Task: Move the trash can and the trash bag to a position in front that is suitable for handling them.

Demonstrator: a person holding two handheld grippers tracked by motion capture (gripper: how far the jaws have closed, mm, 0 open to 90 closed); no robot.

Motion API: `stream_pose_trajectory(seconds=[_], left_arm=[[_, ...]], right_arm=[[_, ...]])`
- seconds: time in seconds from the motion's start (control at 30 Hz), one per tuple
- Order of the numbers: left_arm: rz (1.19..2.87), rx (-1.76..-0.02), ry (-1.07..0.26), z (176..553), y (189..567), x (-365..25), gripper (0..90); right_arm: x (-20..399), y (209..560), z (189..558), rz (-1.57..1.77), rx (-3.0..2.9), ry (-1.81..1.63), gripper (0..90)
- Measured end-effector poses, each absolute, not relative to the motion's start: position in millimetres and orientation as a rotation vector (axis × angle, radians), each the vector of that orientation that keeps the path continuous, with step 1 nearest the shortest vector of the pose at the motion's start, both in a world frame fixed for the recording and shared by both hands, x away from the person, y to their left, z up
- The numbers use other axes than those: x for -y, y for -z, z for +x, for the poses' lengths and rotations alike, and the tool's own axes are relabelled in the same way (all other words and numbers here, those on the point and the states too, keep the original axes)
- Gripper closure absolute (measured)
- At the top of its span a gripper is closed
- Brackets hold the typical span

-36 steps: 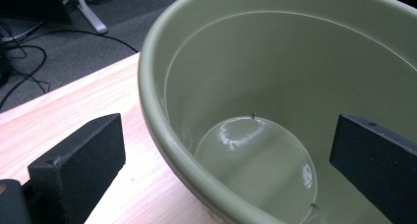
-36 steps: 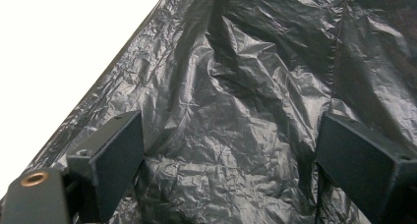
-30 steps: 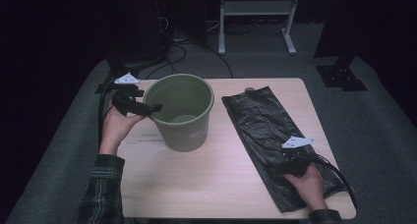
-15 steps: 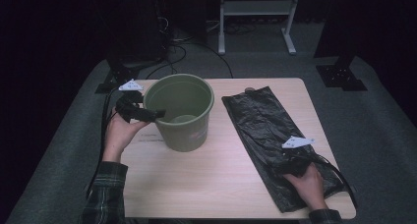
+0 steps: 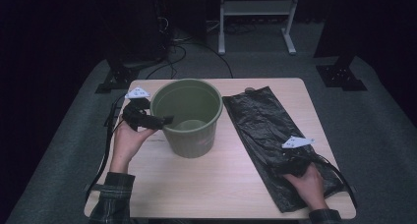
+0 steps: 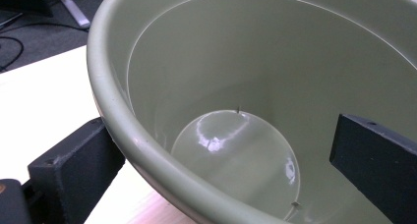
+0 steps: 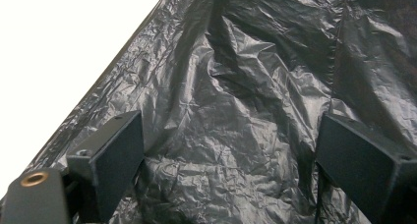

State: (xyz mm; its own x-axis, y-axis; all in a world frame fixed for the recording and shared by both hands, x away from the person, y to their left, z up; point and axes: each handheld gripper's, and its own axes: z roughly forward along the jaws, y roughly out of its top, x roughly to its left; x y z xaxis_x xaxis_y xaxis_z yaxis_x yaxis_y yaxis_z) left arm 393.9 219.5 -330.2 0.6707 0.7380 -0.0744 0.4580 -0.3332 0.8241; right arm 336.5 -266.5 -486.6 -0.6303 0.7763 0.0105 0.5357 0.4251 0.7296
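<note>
Jaws of the left gripper (image 5: 166,121) are now straddling the olive-green plastic bucket (image 5: 189,117) rim, having slid inward, wide open and not yet pinching. Right gripper (image 5: 287,160) is hovering open over the crumpled black plastic bag (image 5: 268,128) on the bench (image 5: 196,184).

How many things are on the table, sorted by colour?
Green: 1, the bucket
Black: 1, the plastic bag
Total: 2
</note>
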Motion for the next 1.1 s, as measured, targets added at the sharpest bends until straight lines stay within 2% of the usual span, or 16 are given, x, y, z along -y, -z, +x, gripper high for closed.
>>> stream_pose_trajectory(seconds=[0.6, 1.1], left_arm=[[1.991, -0.918, -0.372, 358, 331, -191, 0.0], [1.962, -0.883, -0.337, 344, 335, -169, 0.0]], right_arm=[[272, 487, 335, 1.11, -2.366, -1.033, 10.3], [272, 487, 335, 1.112, -2.365, -1.033, 10.3]])
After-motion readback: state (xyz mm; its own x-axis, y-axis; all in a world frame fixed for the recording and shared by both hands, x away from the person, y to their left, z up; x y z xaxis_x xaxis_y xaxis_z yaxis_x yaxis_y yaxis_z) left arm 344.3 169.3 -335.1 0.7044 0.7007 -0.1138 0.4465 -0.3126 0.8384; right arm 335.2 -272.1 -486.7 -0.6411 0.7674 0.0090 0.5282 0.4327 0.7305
